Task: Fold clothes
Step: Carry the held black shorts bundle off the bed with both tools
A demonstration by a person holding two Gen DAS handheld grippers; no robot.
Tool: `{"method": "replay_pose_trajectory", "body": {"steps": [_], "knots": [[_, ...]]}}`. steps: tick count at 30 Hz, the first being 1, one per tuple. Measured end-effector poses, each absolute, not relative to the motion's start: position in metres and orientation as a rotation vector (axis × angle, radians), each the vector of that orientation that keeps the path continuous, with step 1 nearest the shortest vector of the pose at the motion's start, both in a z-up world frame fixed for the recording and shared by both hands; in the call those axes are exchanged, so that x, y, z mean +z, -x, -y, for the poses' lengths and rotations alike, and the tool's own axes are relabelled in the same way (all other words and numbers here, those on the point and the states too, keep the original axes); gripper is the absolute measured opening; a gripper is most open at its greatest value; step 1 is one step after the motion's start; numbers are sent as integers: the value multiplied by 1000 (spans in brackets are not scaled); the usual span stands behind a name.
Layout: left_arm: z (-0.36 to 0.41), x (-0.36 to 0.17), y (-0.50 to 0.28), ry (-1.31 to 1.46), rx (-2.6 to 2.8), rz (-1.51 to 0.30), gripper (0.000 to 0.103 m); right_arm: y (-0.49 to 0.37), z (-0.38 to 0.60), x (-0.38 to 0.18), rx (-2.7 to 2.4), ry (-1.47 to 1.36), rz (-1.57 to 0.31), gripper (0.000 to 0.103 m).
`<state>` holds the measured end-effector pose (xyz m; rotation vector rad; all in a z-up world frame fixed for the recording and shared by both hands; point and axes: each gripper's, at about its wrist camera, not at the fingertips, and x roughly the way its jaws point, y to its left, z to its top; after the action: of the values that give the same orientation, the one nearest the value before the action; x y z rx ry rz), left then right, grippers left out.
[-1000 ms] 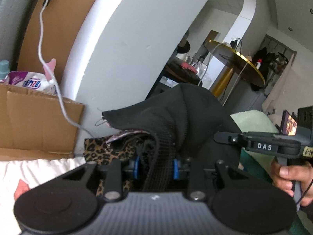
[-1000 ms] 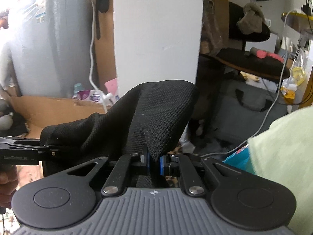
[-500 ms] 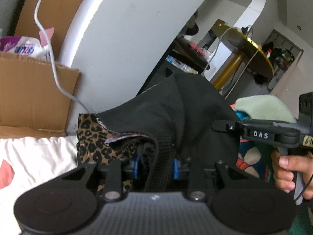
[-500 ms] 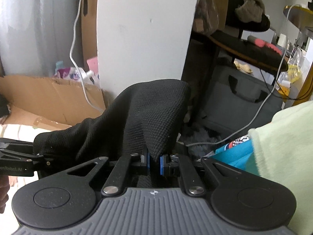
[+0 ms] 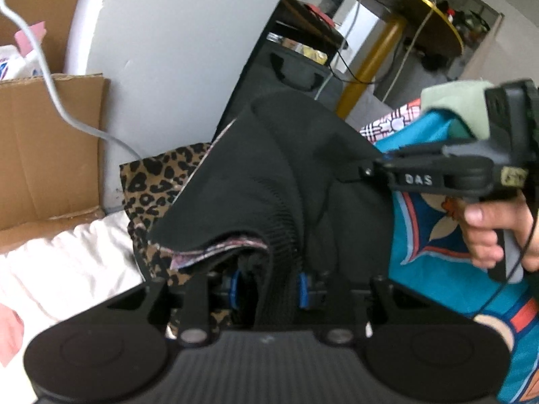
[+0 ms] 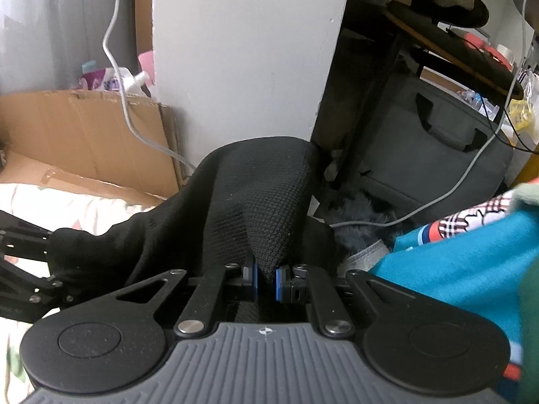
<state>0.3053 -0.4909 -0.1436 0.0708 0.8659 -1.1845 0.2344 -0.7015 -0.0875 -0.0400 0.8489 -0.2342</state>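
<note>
Black knit garment (image 5: 269, 175) pinched by left tool (image 5: 267, 286) and, apparently, right tool (image 6: 266, 277).

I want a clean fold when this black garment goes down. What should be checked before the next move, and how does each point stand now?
1. Left gripper shut on the black garment: ok.
2. Right gripper shut on its fold: ok.
3. Cloth between the grippers taut: not ok, it humps.
4. Leopard-print cloth clear of the left grip: not ok, it hangs along.
5. Landing spot on the white bedding: cannot tell.

left gripper (image 5: 267, 286) – clamped | right gripper (image 6: 266, 281) – clamped, tilted down
</note>
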Motion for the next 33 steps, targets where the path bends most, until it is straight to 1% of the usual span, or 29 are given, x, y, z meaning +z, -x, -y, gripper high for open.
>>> {"method": "replay_pose_trajectory", "body": {"steps": [10, 26, 27, 29, 31, 33], "knots": [[497, -170, -329, -49, -1145, -841, 34, -275, 719, -130, -273, 44, -865, 9], [508, -203, -353, -21, -1075, -879, 37, -320, 744, -190, -335, 20, -951, 10], [509, -206, -353, -30, -1069, -881, 37, -322, 744, -196, -343, 14, -960, 11], [511, -212, -353, -35, -1055, -890, 38, -327, 742, -210, -363, 20, -992, 17], [511, -215, -353, -28, -1046, -899, 39, -330, 734, -222, -369, 71, -1027, 26], [510, -214, -354, -25, -1042, -907, 39, -333, 725, -228, -373, 142, -1046, 27]]}}
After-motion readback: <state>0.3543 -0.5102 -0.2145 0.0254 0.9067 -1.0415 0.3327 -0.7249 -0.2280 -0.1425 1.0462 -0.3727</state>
